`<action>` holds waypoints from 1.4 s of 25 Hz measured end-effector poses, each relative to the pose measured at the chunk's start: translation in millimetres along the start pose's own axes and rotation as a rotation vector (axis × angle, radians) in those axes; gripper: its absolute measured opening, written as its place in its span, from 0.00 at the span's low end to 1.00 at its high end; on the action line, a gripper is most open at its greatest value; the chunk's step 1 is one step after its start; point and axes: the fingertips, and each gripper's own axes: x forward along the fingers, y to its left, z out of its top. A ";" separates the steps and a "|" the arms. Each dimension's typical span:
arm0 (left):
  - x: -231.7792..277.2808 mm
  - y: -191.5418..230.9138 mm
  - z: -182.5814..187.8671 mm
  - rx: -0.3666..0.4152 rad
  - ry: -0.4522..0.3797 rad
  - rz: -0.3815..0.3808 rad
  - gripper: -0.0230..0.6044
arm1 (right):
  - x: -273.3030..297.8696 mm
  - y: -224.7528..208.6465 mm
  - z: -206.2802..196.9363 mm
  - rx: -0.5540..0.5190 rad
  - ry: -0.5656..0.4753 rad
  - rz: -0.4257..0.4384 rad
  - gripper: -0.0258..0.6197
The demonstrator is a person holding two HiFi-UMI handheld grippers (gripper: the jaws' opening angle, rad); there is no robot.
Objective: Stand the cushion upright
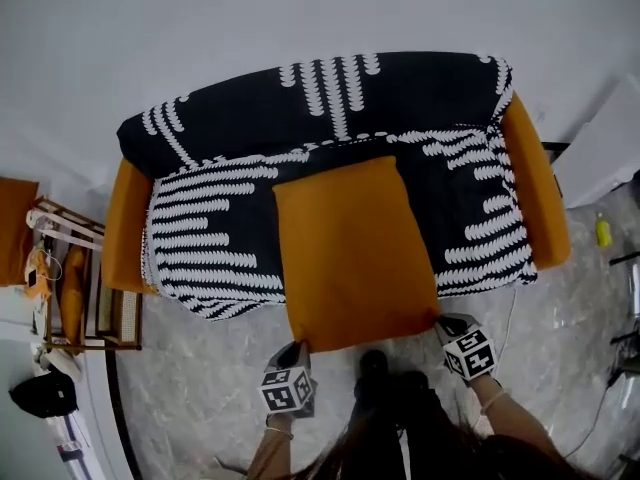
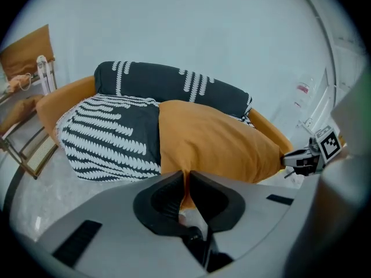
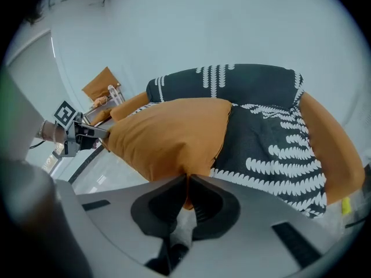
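An orange cushion (image 1: 352, 248) lies over the seat of a small sofa (image 1: 330, 108) covered with a black and white patterned throw. Its front edge is lifted off the seat. My left gripper (image 1: 295, 353) is shut on the cushion's front left corner, and my right gripper (image 1: 448, 325) is shut on its front right corner. In the left gripper view the cushion (image 2: 214, 141) rises from the closed jaws, with the right gripper (image 2: 307, 158) at its far corner. In the right gripper view the cushion (image 3: 168, 135) fills the middle, with the left gripper (image 3: 72, 133) at its other corner.
The sofa has orange arms (image 1: 538, 188) and stands against a white wall. A wooden rack (image 1: 75, 288) with orange items stands to its left. A yellow bottle (image 1: 603, 230) and a white box (image 1: 600, 153) are on the marble floor at the right. The person's dark shoes (image 1: 385, 378) are between the grippers.
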 end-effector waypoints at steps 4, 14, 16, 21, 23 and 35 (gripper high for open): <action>-20.8 -5.8 21.3 -0.027 -0.028 -0.005 0.11 | -21.8 5.7 20.5 0.021 -0.034 -0.003 0.07; -72.6 -16.5 91.7 -0.068 -0.101 -0.023 0.10 | -77.8 18.8 93.6 0.086 -0.136 -0.042 0.07; -80.9 -16.7 106.0 -0.078 -0.112 -0.025 0.10 | -86.7 21.1 107.7 0.090 -0.152 -0.049 0.07; -100.5 -21.7 147.1 -0.096 -0.140 -0.036 0.10 | -108.6 23.5 142.0 0.142 -0.213 -0.073 0.06; -106.3 -22.6 163.6 -0.087 -0.156 -0.042 0.10 | -114.4 23.3 157.1 0.154 -0.238 -0.088 0.06; -126.8 -32.6 247.3 -0.092 -0.226 -0.060 0.10 | -147.6 7.5 245.5 0.182 -0.366 -0.136 0.06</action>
